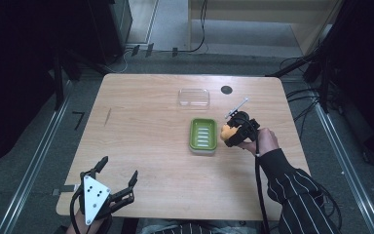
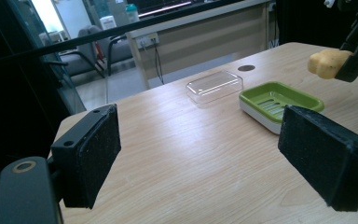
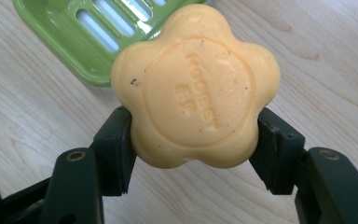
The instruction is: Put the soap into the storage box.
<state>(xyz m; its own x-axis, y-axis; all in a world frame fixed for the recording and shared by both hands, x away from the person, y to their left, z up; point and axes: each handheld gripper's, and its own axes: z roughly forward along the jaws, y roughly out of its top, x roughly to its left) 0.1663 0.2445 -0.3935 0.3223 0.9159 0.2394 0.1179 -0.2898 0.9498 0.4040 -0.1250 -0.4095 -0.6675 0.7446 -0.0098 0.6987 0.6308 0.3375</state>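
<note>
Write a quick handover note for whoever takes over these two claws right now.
Right claw: shut on the flower-shaped orange soap, held just above the table beside the green soap dish.
Left claw: open, holding nothing, at the near left of the table.
Clear lid: off, lying behind the dish.
Done: soap picked up.
Left: probably set the soap in the dish; the lid may go on afterwards.

My left claw point(image 1: 118, 179) is black, 2 flat rough-padded jaws under a grey 3-cornered plate with small holes. My right claw point(image 1: 230, 134) trails a black cable; my sleeve point(image 1: 297, 192) is dark, white-pinstriped.
</note>
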